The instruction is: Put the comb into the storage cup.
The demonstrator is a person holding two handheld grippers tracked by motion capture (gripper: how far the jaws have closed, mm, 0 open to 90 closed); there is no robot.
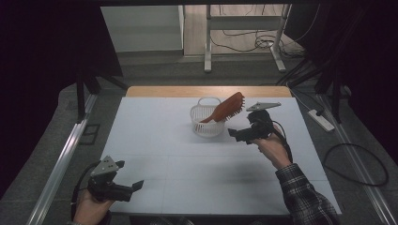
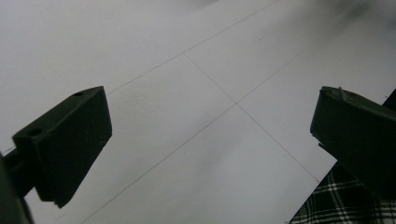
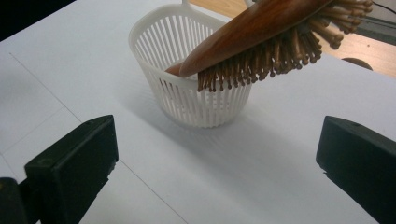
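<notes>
One wooden hairbrush [image 3: 261, 32] — bristles down — leans in white basket [image 3: 205, 100]; both grippers' jaws spread, empty.

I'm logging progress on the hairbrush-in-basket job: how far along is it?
Looks nearly done: the wooden hairbrush stands handle-down in the white basket, its bristle head leaning out over the rim. Nothing is in hand: the right gripper is open beside the basket, and the left gripper is open near the table edge. Little seems left besides pulling away.
</notes>
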